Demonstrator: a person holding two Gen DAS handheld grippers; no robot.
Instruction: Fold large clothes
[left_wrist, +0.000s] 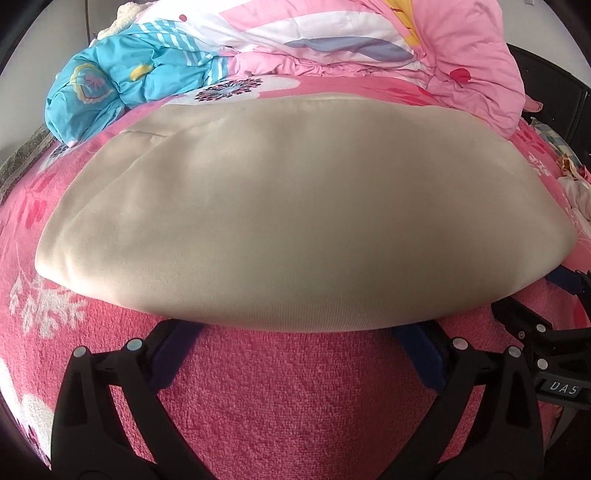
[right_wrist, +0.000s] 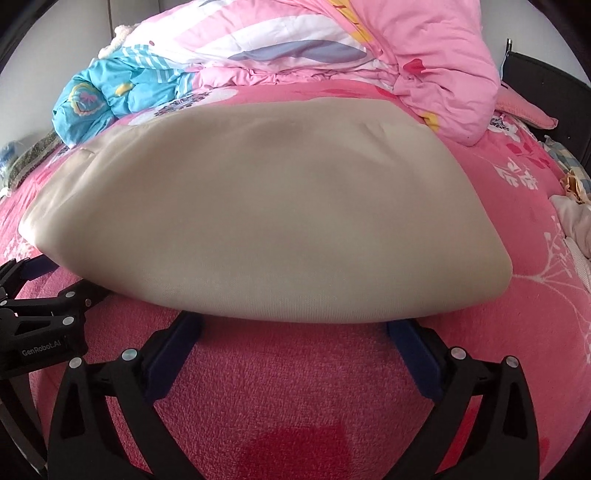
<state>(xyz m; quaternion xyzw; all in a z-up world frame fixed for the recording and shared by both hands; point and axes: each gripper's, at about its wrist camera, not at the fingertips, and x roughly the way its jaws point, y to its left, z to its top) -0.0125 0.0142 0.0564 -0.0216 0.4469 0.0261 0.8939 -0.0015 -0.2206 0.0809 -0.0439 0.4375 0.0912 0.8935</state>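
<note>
Your pink floral bedspread (left_wrist: 295, 398) fills both views, a bunched pink quilt (left_wrist: 472, 66) and blue bedding (left_wrist: 110, 88) at its far side. The folded beige garment (left_wrist: 295, 229) lies flat in the middle. Your left gripper (left_wrist: 295, 354) and right gripper (right_wrist: 291, 343) stand spread wide, released, fingertips tucked under the garment's near edge

Folded garment (left_wrist: 295, 221) on blanket (left_wrist: 295, 387), quilt (left_wrist: 369, 44) behind it

"GenRobot.AI" on left gripper (right_wrist: 68, 275); "DAS" on right gripper (left_wrist: 546, 295)
</note>
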